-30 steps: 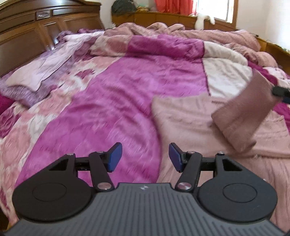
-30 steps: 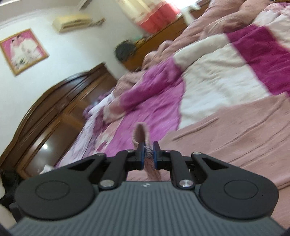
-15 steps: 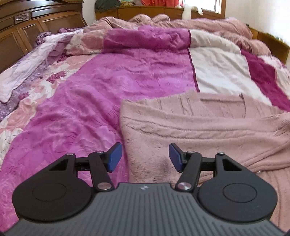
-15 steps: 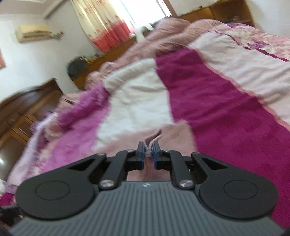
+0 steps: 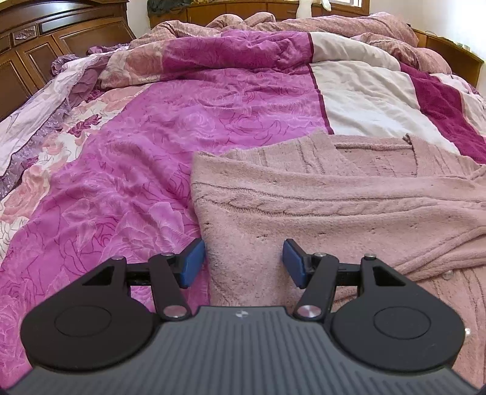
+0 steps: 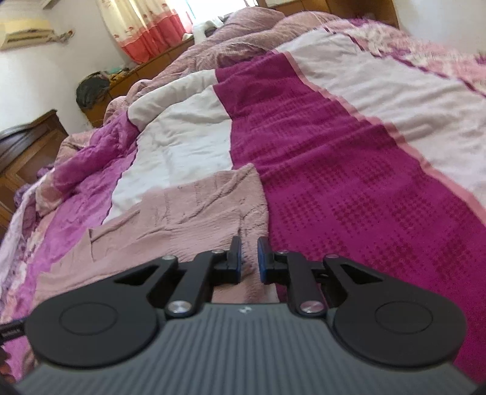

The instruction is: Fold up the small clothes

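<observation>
A dusty-pink knitted sweater (image 5: 334, 197) lies spread on the bed, one sleeve folded across its body. My left gripper (image 5: 243, 262) is open and empty, low over the sweater's left edge. In the right wrist view the sweater (image 6: 188, 218) lies flat. My right gripper (image 6: 249, 258) hovers over its right edge with a narrow gap between the pads. Pink knit shows in that gap, but the fingers (image 6: 235, 258) grip nothing.
The bed is covered by a magenta floral quilt (image 5: 152, 145) with white and dark-crimson panels (image 6: 349, 182). A crumpled pink blanket (image 5: 303, 24) is heaped at the far end. A dark wooden headboard (image 5: 45, 39) stands at the left.
My right gripper carried the sleeve across the sweater, laid it down and let go; its jaws have parted slightly. My left gripper moved lower and closer to the sweater's left edge.
</observation>
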